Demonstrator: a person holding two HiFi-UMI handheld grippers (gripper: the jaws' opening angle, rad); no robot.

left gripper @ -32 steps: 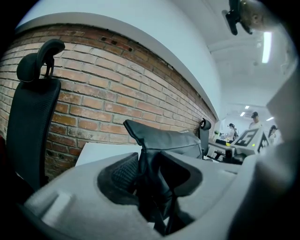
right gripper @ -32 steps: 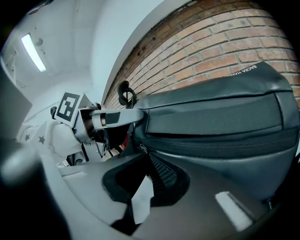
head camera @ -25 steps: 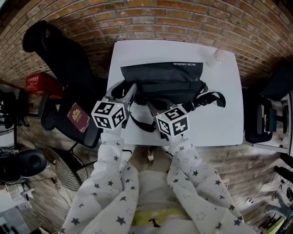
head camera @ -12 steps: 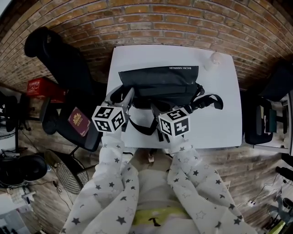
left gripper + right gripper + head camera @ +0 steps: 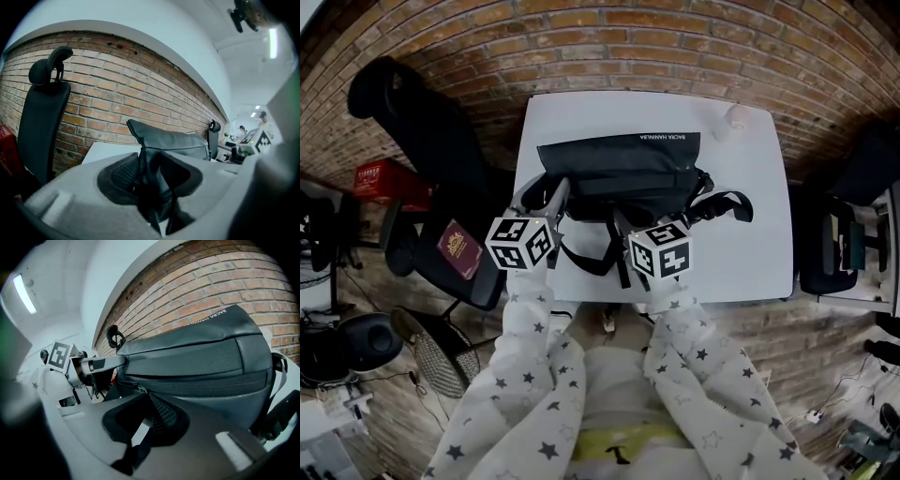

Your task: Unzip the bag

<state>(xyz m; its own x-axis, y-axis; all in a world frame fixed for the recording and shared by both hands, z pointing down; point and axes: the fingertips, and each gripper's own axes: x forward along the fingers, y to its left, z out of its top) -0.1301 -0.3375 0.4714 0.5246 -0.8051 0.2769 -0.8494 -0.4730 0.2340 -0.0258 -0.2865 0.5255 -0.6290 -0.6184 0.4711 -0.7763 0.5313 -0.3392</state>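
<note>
A black bag (image 5: 623,169) lies across the white table (image 5: 750,244), with its black strap (image 5: 731,202) trailing off its right end. My left gripper (image 5: 546,192) is at the bag's left end. In the left gripper view its jaws (image 5: 150,173) are closed on a bunched fold of the bag's black fabric (image 5: 173,140). My right gripper (image 5: 617,225) is at the bag's front, left of the middle. In the right gripper view it (image 5: 152,416) is shut on the zipper pull (image 5: 140,391), which leads from the zip line of the bag (image 5: 201,357) into the jaws.
A black office chair (image 5: 422,131) stands left of the table, with a dark red booklet (image 5: 459,248) on a seat beside it. A small white object (image 5: 736,117) sits at the table's back right corner. A brick wall runs behind the table. The left gripper (image 5: 89,366) also shows in the right gripper view.
My right gripper has slid a little to the right along the bag's front. The left gripper has kept its hold at the left end.
</note>
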